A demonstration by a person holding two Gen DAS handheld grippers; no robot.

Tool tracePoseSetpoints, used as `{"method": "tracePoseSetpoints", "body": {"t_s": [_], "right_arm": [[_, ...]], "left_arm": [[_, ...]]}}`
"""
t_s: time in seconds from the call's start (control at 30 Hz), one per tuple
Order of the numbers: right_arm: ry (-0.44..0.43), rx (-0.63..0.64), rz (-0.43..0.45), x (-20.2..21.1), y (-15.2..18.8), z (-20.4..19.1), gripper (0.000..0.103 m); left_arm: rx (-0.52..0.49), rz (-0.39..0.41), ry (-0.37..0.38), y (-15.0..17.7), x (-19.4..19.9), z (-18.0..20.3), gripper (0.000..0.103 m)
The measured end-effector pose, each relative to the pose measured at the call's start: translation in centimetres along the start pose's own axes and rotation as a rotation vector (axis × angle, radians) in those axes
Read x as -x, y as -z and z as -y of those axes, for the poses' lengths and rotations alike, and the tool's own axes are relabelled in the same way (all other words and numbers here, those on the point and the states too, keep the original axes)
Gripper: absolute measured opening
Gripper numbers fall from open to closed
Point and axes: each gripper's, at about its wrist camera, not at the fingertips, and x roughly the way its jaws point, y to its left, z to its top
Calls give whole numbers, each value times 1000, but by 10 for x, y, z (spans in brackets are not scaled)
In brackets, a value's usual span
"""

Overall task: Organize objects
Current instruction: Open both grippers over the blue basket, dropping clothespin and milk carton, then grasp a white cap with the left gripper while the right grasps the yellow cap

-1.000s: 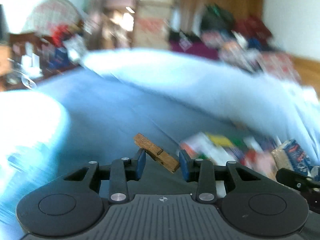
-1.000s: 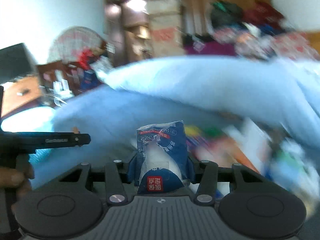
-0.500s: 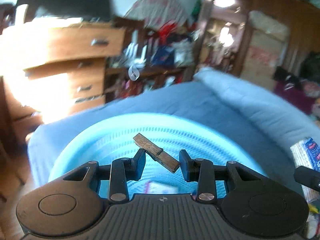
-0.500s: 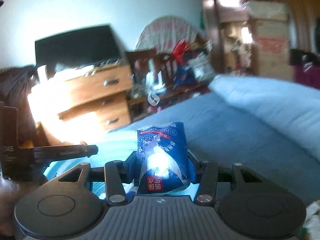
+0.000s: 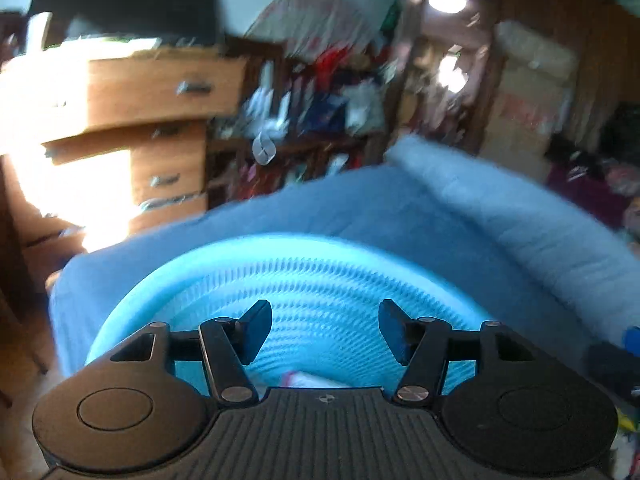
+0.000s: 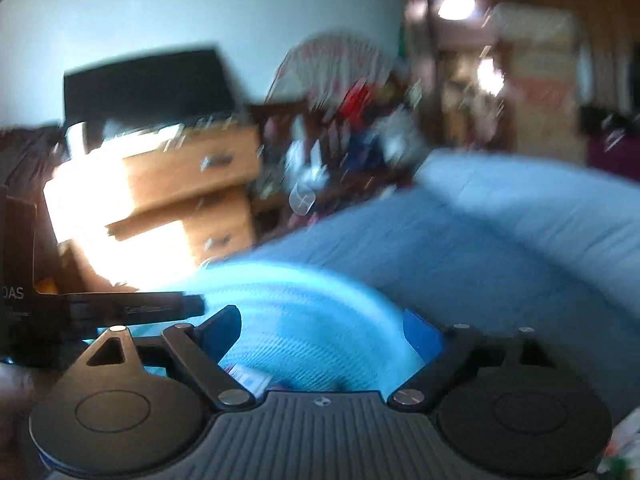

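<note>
Your left gripper [image 5: 325, 330] is opening over the blue basket [image 5: 312, 280], nothing between its jaws. Your right gripper [image 6: 322, 338] is opening too, also empty. Both views are blurred; only scraps of packaging [image 6: 250, 380] peek out from the basket's bottom.

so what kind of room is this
Most likely a lived-in bedroom: a bed under a blue blanket, a wooden chest of drawers and cluttered shelves behind. A blue plastic basket sits on the bed.
</note>
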Motion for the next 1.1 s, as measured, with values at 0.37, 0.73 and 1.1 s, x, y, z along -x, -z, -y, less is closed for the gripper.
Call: {"method": "tracePoseSetpoints", "body": {"t_s": [0.37, 0.73, 1.1], "right_arm": [[715, -270, -265, 190, 216, 214, 64], [671, -274, -299, 169, 241, 252, 65], [661, -268, -282, 177, 239, 254, 48]], "left_arm": [[-453, -71, 595, 123, 25, 228, 72], [-689, -261, 689, 242, -45, 320, 69], [-784, -237, 726, 273, -51, 352, 61]]}}
